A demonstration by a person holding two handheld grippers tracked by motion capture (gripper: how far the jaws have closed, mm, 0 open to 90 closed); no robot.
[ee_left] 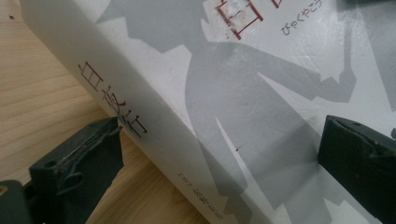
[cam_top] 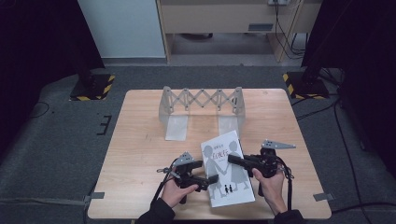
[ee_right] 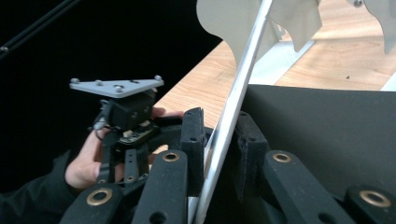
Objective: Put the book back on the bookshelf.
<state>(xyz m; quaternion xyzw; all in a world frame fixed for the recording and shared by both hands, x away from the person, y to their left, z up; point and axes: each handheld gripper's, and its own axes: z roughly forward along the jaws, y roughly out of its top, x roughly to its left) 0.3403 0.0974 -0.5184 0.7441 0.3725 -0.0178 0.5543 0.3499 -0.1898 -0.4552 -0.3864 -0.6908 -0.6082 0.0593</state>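
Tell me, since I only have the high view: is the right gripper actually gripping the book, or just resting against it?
Observer: Gripping. In the right gripper view, the right gripper has its fingers shut on a thin white edge of the book, apparently the cover.
Operator: And the left one?
Observer: The left gripper stands wide open, one finger on each side of the spine, and neither presses on it.
Operator: Anything printed on that spine?
Observer: Yes, dark reddish characters run along it, with smaller grey print lower down.
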